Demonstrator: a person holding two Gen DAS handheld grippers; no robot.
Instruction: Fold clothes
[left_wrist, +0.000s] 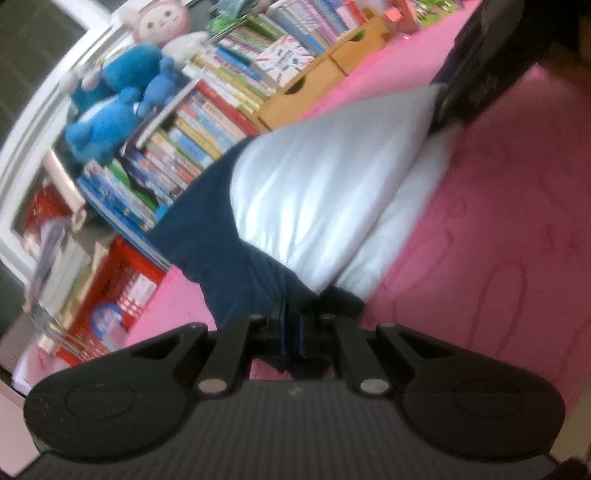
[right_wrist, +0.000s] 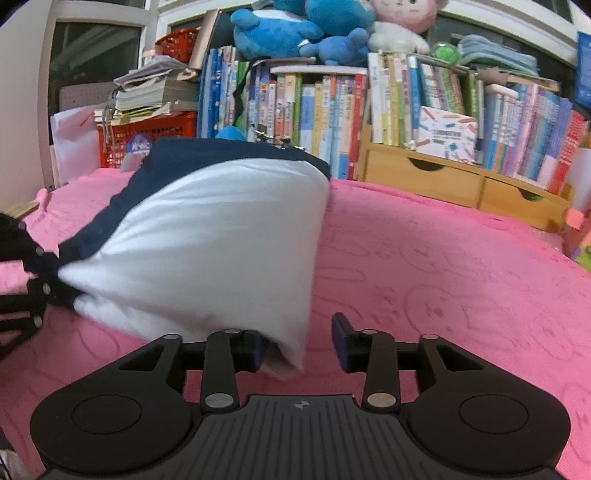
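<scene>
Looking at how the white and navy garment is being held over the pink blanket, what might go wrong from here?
1. The right gripper stands open with the garment corner loose between its fingers, so that corner may drop and spoil the fold.
2. Only the left gripper is shut on the navy edge, so the lifted cloth could sag or twist onto the pink blanket.

A white garment with a navy blue band (right_wrist: 207, 236) hangs bunched and partly raised over the pink bed. Its navy corner is pinched in the left gripper (left_wrist: 291, 336); a white folded edge droops between the parted fingers of the right gripper (right_wrist: 301, 343), touching the left finger.
</scene>
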